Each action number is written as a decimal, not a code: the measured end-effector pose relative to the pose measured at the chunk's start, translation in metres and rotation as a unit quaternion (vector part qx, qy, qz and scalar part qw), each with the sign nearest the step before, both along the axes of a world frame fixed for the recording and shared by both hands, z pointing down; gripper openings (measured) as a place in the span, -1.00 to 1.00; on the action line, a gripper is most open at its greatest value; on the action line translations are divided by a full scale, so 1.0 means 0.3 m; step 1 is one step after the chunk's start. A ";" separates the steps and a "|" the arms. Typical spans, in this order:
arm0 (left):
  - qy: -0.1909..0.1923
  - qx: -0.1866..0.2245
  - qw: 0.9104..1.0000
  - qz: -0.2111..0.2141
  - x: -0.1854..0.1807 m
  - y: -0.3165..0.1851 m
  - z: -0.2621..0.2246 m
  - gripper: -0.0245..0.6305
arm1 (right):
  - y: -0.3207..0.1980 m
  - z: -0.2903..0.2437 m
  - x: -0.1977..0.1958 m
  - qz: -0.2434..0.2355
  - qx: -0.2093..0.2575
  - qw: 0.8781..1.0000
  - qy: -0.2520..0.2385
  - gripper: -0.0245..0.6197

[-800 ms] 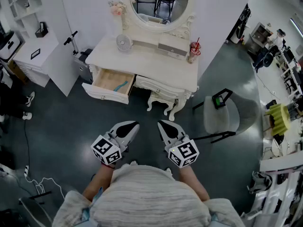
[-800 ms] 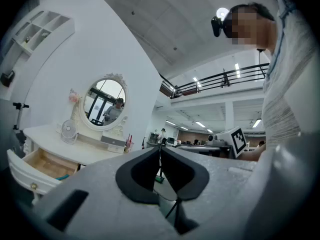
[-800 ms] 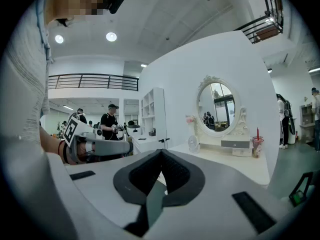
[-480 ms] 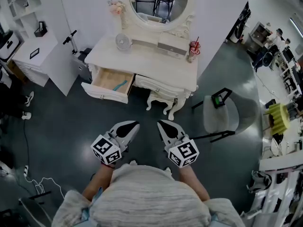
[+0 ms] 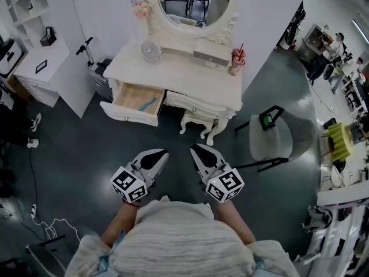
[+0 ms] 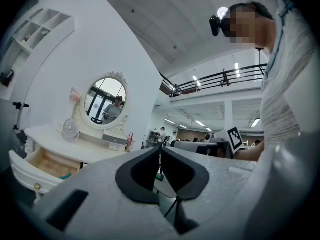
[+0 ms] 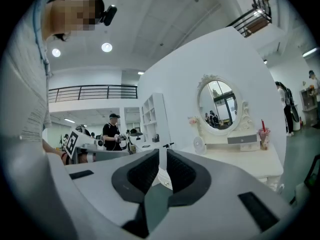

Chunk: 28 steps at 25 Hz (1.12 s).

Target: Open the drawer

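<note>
Standing on the dark floor (image 5: 75,154), well apart from the white bench (image 5: 196,82) against the wall. Holding the left gripper (image 5: 162,153) level in front of the body, pressing its fingers (image 6: 142,166) together at the tips on nothing. Holding the right gripper (image 5: 195,149) just beside it, also level, likewise clenching its fingers with nothing between them. Pointing both toward the bench without touching anything.

Seeing the drawer (image 5: 134,104) at the bench's left end already pulled out, hanging open over the floor, showing a pale wooden bottom and carrying a small teal thing (image 5: 148,104) inside. Noting the neighbouring drawer front (image 5: 193,104) to its right sitting flush with the bench.

Looking past the drawer at an oval mirror (image 5: 194,4) standing upright at the back of the bench, with a small round fan (image 5: 150,50) below its left side and a cup with a red straw (image 5: 236,61) near the right end. Facing also a grey-seated chair (image 5: 270,136) standing to the right of the bench and a low white cabinet (image 5: 40,68) to the left, apart from it.
</note>
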State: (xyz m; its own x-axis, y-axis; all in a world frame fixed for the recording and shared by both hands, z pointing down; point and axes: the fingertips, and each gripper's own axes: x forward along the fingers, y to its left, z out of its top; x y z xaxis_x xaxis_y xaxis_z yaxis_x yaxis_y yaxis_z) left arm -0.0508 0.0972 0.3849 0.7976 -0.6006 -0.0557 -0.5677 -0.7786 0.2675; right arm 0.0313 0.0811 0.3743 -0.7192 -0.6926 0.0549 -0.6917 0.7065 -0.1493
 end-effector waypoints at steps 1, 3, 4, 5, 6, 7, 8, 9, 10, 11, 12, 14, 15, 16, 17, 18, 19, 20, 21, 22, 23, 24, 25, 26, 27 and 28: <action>0.000 0.000 1.000 -0.001 -0.012 0.002 0.003 -0.88 | -0.005 0.005 -0.006 0.004 -0.008 1.000 -0.008 -0.89; 0.000 -0.001 1.000 -0.002 -0.038 0.009 0.009 -0.88 | -0.006 0.014 -0.025 0.010 -0.013 1.000 -0.007 -0.89; 0.001 -0.002 1.000 -0.003 -0.050 0.011 0.014 -0.88 | -0.003 0.017 -0.037 0.011 -0.012 1.000 -0.003 -0.89; 0.002 -0.003 1.000 -0.004 -0.061 0.010 0.019 -0.88 | 0.000 0.023 -0.049 0.012 -0.011 1.000 0.001 -0.89; 0.003 -0.004 1.000 -0.005 -0.070 0.008 0.024 -0.88 | 0.003 0.030 -0.060 0.012 -0.012 1.000 0.005 -0.89; 0.004 -0.005 1.000 -0.007 -0.078 0.006 0.028 -0.88 | 0.005 0.038 -0.070 0.012 -0.014 1.000 0.008 -0.89; 0.006 -0.006 1.000 -0.007 -0.084 0.005 0.030 -0.88 | 0.008 0.046 -0.078 0.011 -0.016 1.000 0.012 -0.89; 0.006 -0.006 1.000 -0.007 -0.087 0.004 0.031 -0.88 | 0.008 0.054 -0.084 0.010 -0.017 1.000 0.017 -0.89; 0.006 -0.005 1.000 -0.007 -0.090 0.002 0.032 -0.88 | 0.006 0.061 -0.087 0.010 -0.019 1.000 0.020 -0.89; 0.006 -0.005 1.000 -0.007 -0.093 0.000 0.033 -0.88 | 0.001 0.067 -0.089 0.012 -0.020 0.999 0.023 -0.89; 0.005 -0.005 1.000 -0.008 -0.096 -0.004 0.035 -0.88 | -0.007 0.072 -0.090 0.015 -0.020 0.999 0.024 -0.89; 0.003 -0.008 1.000 -0.010 -0.102 -0.015 0.042 -0.88 | -0.029 0.079 -0.094 0.018 -0.020 0.999 0.025 -0.89; 0.002 -0.010 1.000 -0.011 -0.104 -0.022 0.047 -0.88 | -0.043 0.083 -0.097 0.018 -0.020 0.999 0.026 -0.89; 0.000 -0.012 1.000 -0.012 -0.106 -0.029 0.052 -0.88 | -0.057 0.087 -0.101 0.017 -0.021 0.999 0.027 -0.89; -0.001 -0.014 1.000 -0.014 -0.108 -0.039 0.057 -0.88 | -0.072 0.090 -0.106 0.015 -0.022 0.999 0.028 -0.89; -0.003 -0.017 1.000 -0.016 -0.111 -0.051 0.061 -0.88 | -0.088 0.093 -0.111 0.013 -0.023 0.999 0.028 -0.89; -0.004 -0.020 1.000 -0.018 -0.112 -0.064 0.065 -0.88 | -0.103 0.096 -0.116 0.011 -0.024 0.999 0.028 -0.89; -0.004 -0.022 1.000 -0.019 -0.112 -0.078 0.069 -0.88 | -0.121 0.097 -0.118 0.009 -0.025 0.999 0.027 -0.89; -0.006 -0.023 1.000 -0.019 -0.110 -0.094 0.073 -0.88 | -0.139 0.100 -0.118 0.010 -0.025 0.999 0.026 -0.89; -0.007 -0.025 0.999 -0.019 -0.107 -0.110 0.079 -0.88 | -0.159 0.103 -0.116 0.011 -0.026 0.999 0.025 -0.89; -0.009 -0.027 0.999 -0.019 -0.103 -0.128 0.086 -0.88 | -0.180 0.107 -0.112 0.013 -0.028 0.999 0.025 -0.89; -0.010 -0.030 0.999 -0.019 -0.098 -0.147 0.095 -0.88 | -0.202 0.112 -0.106 0.016 -0.030 0.999 0.024 -0.89; -0.012 -0.033 0.999 -0.019 -0.092 -0.168 0.103 -0.88 | -0.224 0.118 -0.097 0.020 -0.033 0.999 0.024 -0.89; -0.013 -0.036 0.999 -0.019 -0.085 -0.190 0.112 -0.88 | -0.248 0.123 -0.087 0.024 -0.035 0.999 0.024 -0.89; -0.015 -0.038 0.999 -0.018 -0.076 -0.213 0.122 -0.88 | -0.273 0.130 -0.076 0.028 -0.037 0.999 0.024 -0.89; -0.018 -0.040 0.999 -0.017 -0.068 -0.237 0.132 -0.88 | -0.298 0.137 -0.066 0.032 -0.040 0.998 0.024 -0.89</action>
State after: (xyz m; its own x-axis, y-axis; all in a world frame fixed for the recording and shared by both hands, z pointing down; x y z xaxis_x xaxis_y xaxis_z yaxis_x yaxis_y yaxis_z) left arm -0.0710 0.0262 0.4243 0.7773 -0.6288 0.0215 -0.6038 -0.7359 0.3065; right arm 0.0116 -0.0082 0.4155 -0.6689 -0.7292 0.1445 -0.7428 0.6479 -0.1687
